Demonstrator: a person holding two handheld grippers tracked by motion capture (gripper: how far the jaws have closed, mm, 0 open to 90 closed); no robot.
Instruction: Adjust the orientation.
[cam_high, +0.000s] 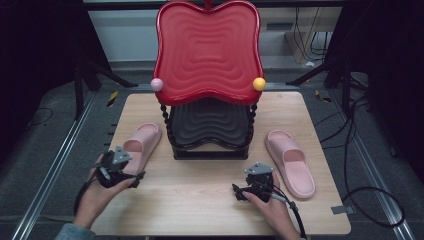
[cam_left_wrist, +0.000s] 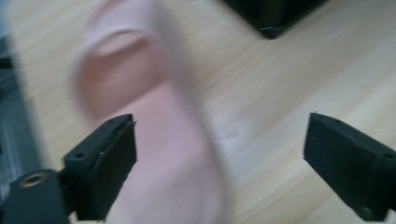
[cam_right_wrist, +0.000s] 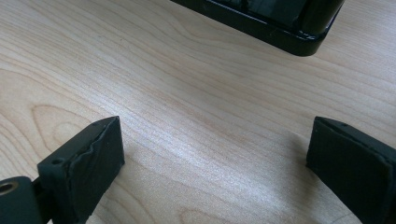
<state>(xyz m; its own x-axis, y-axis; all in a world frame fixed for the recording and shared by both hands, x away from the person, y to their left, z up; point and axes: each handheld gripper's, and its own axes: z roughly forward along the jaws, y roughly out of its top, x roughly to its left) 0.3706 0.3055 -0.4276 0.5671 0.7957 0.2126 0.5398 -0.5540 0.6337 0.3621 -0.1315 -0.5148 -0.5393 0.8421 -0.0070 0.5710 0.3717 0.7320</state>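
In the left gripper view the two black jaws of the left gripper (cam_left_wrist: 219, 163) stand wide apart with nothing pinched; one pad (cam_left_wrist: 109, 163) hangs over the ribbed sole of the left pink slipper (cam_left_wrist: 154, 140), which lies blurred beneath, while the other is over bare wood. In the right gripper view the right gripper (cam_right_wrist: 215, 168) likewise has its jaws spread wide and empty, above the pale grain of the wooden table (cam_right_wrist: 187, 93), with the corner of a glossy black base (cam_right_wrist: 280, 28) at the top edge.

From the high view, the left gripper (cam_high: 116, 167) sits in the person's left hand (cam_high: 95, 192) over the heel end of the left pink slipper (cam_high: 142, 142), which lies on the table's left side with its toe end pointing away from the person and slightly toward the middle. The right gripper (cam_high: 255, 185) is held by the right hand (cam_high: 272, 207) (its cable trails off toward the near edge) over open tabletop, near the right pink slipper (cam_high: 292, 162) but apart from it.

Between the slippers stands a two-tier rack (cam_high: 209, 100): a red wavy top tray (cam_high: 207, 50), a black lower tray (cam_high: 210, 122), twisted black posts, a pink knob (cam_high: 157, 84) and a yellow knob (cam_high: 259, 83). Around the table (cam_high: 200, 200) lie grey floor and black cables (cam_high: 360, 200).
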